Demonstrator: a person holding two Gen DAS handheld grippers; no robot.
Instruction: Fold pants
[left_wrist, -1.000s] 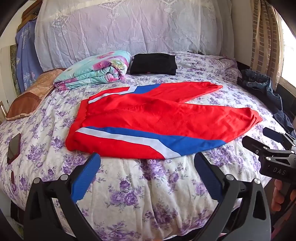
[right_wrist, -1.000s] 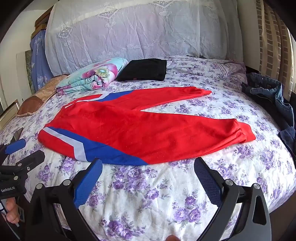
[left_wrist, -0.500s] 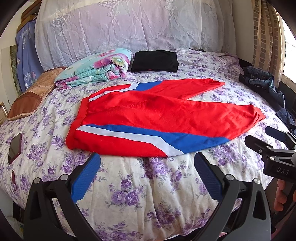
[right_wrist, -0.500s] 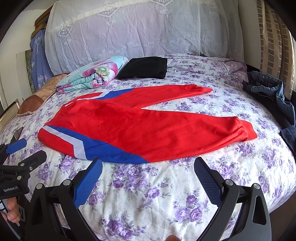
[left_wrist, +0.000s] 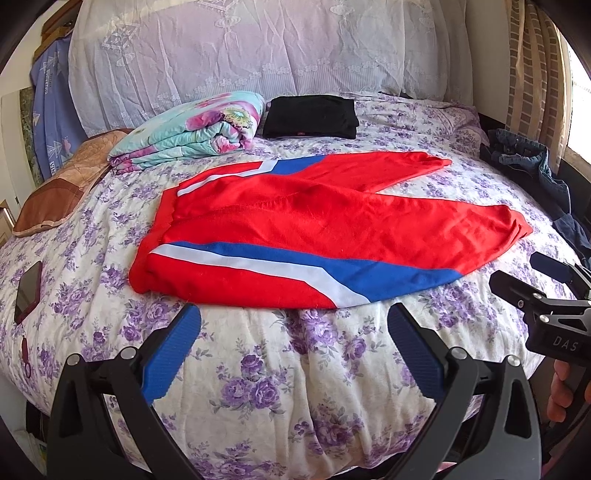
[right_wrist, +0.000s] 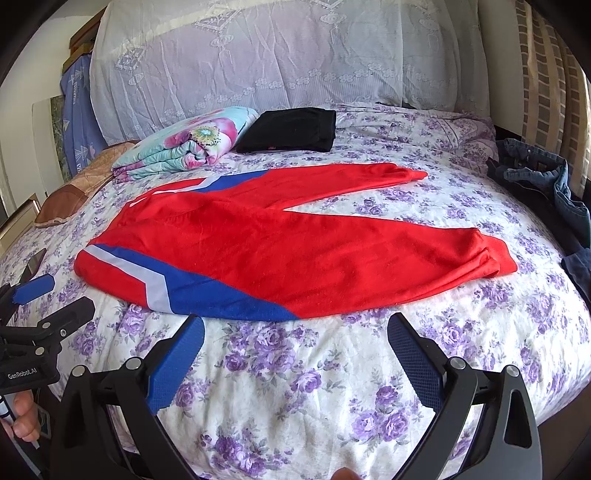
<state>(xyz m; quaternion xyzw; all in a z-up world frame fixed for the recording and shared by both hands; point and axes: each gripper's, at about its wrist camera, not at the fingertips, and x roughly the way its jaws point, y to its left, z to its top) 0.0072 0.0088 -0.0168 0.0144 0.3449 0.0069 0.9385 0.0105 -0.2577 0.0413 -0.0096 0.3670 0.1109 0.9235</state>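
On the bed (left_wrist: 258, 369), spread flat over the purple-flowered cover, lie the red pants (left_wrist: 314, 229) with blue and white side stripes, totally unfolded so far. Their long axis runs left to right across both views: waistband at the left end, the two legs fanning out to the right in a V, with the near leg ending in a bunched cuff at the far right.

Both claws hang just short of the near edge of the pants, not touching any fabric. The left claw (left_wrist: 293, 347) has its blue pads spread wide with nothing between them, and it faces the striped hip section, so it's the nearer one to the waistband. The right claw (right_wrist: 295, 347) is just as wide apart and empty, sitting further along the near leg, so the cuff end is its side of the job.

My guess is the first fold brings one leg over the other, which means each claw pinches its own end of the near edge and carries it away toward the far leg.

Behind the pants there's a folded floral blanket (left_wrist: 192, 129) and a folded black garment (left_wrist: 310, 116), both well apart from the action.
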